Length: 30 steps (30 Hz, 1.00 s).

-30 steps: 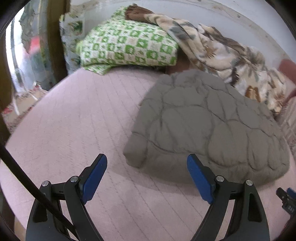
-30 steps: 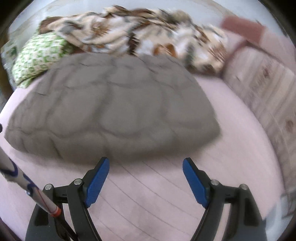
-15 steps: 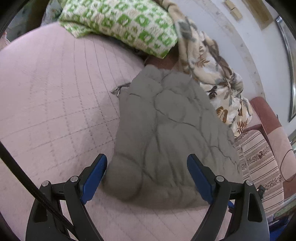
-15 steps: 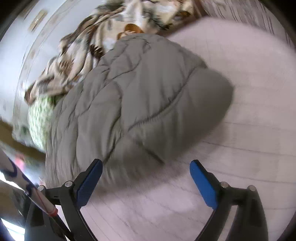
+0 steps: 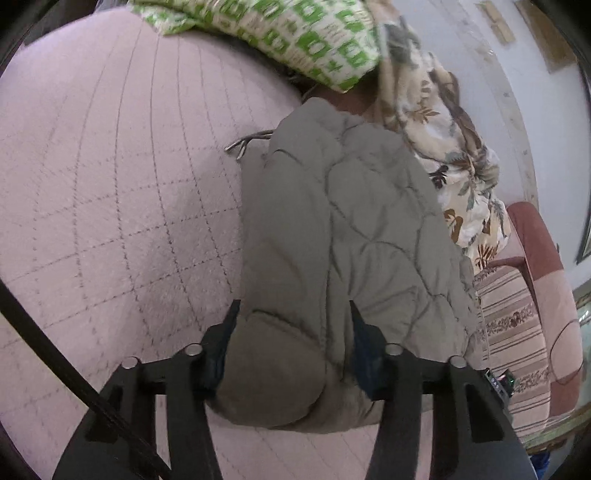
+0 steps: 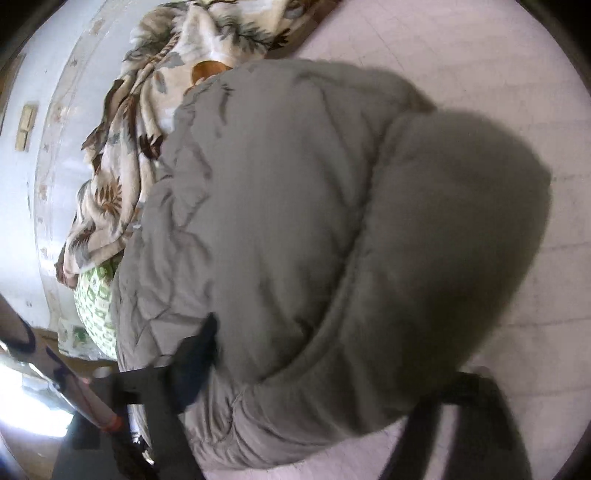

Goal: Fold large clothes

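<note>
A grey quilted puffer jacket lies folded on the pink quilted bed. My left gripper is closed around the jacket's near left corner, its blue pads pressing the padding from both sides. In the right wrist view the jacket fills the frame. My right gripper straddles the jacket's near right corner, with one finger at its left side and the other mostly hidden under the fabric. The view is blurred.
A green-and-white patterned pillow and a leaf-print blanket lie behind the jacket by the wall. A striped cushion and a pink armrest stand to the right. A thin cord lies beside the jacket.
Both grippers have moved forward onto the jacket's near corners. The left jaws have closed on the padding. The right gripper has rolled and pushed into the fabric.
</note>
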Motion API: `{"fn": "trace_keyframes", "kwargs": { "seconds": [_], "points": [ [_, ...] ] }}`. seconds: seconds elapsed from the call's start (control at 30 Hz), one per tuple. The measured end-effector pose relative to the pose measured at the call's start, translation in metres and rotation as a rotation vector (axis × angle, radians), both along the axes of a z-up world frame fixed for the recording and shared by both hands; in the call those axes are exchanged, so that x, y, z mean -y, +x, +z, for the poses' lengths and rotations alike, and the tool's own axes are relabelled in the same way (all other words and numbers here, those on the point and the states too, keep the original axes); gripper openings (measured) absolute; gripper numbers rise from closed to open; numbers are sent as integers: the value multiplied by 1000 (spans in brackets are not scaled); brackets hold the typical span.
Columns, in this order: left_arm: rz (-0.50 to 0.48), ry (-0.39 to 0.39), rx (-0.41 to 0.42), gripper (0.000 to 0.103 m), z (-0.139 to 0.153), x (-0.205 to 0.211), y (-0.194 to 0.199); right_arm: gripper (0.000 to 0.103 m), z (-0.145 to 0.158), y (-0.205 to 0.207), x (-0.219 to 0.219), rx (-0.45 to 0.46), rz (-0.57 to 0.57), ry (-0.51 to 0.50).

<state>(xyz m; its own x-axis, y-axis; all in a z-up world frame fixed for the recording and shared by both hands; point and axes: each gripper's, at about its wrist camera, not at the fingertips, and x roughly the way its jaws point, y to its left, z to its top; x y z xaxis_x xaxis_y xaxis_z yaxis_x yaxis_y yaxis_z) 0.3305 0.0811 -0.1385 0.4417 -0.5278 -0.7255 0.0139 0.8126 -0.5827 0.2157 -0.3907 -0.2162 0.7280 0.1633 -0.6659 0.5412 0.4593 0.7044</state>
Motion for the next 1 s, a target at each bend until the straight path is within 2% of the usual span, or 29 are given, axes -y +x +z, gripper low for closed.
{"fn": "trace_keyframes", "kwargs": {
  "seconds": [0.07, 0.4, 0.5, 0.6, 0.67, 0.83, 0.93, 1.0],
  "points": [
    [-5, 28, 6, 48, 4, 0, -10, 59, 8, -6, -3, -4, 16, -33],
    [3, 58, -6, 51, -2, -8, -37, 57, 8, -37, -9, -18, 38, -45],
    [23, 57, -11, 56, -3, -10, -39, 58, 8, -41, -11, -13, 49, -52],
    [52, 82, -8, 60, 4, -15, -46, 67, 4, -42, -6, -6, 56, -26],
    [82, 124, 31, 61, 18, -19, -55, 72, 6, -49, -5, -6, 41, -27],
    [166, 290, 133, 62, 53, -37, -99, 73, 22, -74, -10, -20, 66, -116],
    [205, 348, 174, 64, 73, -43, -135, 73, 39, -97, -15, -32, 74, -210],
    [245, 450, 243, 69, 94, -42, -165, 73, 53, -113, -22, -33, 87, -296]
  ]
}}
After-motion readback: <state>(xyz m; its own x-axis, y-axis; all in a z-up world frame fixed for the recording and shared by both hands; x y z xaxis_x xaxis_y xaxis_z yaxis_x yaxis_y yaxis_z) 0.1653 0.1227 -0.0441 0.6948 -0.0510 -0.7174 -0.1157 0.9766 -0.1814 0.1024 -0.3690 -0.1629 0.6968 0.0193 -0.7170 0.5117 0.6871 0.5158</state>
